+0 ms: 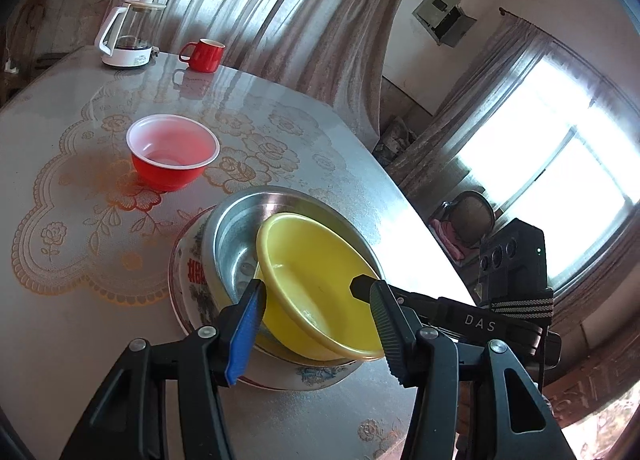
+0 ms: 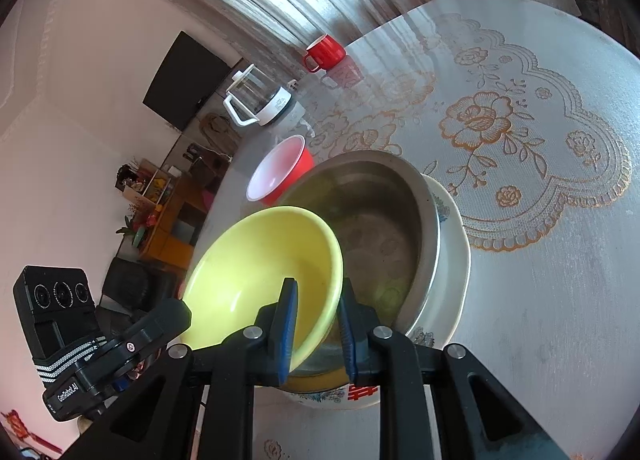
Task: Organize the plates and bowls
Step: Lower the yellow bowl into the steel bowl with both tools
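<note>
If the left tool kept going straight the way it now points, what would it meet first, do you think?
Most likely the yellow bowl, which already lies tilted between the open fingers of the left tool, resting in the steel bowl. Depth is hard to judge.

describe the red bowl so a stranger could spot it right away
On the lace-patterned table, look past the stack of dishes toward the kettle. The red bowl stands alone there, upright, red outside and white inside. The red mug further back has a handle; this has none.

Red mug [image 1: 204, 55] beside glass kettle [image 1: 130, 33] on lace-patterned table [image 1: 72, 196], curtains [image 1: 260, 0] behind
</note>
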Motion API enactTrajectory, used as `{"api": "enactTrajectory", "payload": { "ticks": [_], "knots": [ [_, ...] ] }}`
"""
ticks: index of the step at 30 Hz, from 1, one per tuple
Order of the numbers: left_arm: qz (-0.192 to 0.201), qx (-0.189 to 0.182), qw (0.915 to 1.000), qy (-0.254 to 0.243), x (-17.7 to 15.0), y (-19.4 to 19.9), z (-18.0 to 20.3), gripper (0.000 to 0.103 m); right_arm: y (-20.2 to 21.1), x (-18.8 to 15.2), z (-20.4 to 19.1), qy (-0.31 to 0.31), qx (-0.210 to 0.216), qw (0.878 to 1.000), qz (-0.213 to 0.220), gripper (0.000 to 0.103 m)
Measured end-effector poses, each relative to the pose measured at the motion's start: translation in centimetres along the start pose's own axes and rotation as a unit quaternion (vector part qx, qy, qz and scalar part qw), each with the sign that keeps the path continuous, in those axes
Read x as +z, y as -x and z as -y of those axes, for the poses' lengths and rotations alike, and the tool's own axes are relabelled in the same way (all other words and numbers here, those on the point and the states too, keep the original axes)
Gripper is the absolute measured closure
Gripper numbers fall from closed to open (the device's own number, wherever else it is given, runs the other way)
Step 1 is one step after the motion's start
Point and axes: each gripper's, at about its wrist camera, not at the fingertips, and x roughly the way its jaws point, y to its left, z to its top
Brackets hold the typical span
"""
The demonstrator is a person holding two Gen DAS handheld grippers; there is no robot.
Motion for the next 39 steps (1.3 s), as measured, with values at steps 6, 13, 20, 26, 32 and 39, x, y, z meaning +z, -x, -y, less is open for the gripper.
{"api": "enactTrajectory", "payload": {
  "ticks": [6,13,20,26,32,39],
  "knots": [
    [0.004,-0.010,0.9999,0.008,-0.1,0.3,-0.4,0.051,0.0,-0.4,-0.7,0.024,-0.005,1.000,0.005,0.082],
    [0.004,-0.026,0.9996,0.012,0.7,-0.7,0.1,0.052,0.9,-0.6,-1.3,0.058,-0.032,0.997,0.038,0.081],
    [-0.008,-0.009,0.9999,0.012,1.0,-2.2,-0.3,0.053,0.9,-0.7,-2.0,0.100,-0.085,0.990,0.058,0.081],
    [-0.012,-0.011,0.9999,-0.002,0.1,-2.0,-0.4,0.054,0.0,-0.9,-2.2,0.115,-0.102,0.987,0.047,0.081],
    [-0.013,-0.023,0.9996,0.011,0.4,-2.2,-0.6,0.056,0.2,-0.8,-1.4,0.093,-0.079,0.992,0.035,0.073],
    [-0.010,-0.009,0.9998,-0.013,-0.4,-2.0,0.0,0.057,0.1,-1.3,-1.8,0.106,-0.084,0.990,0.036,0.073]
  ]
}}
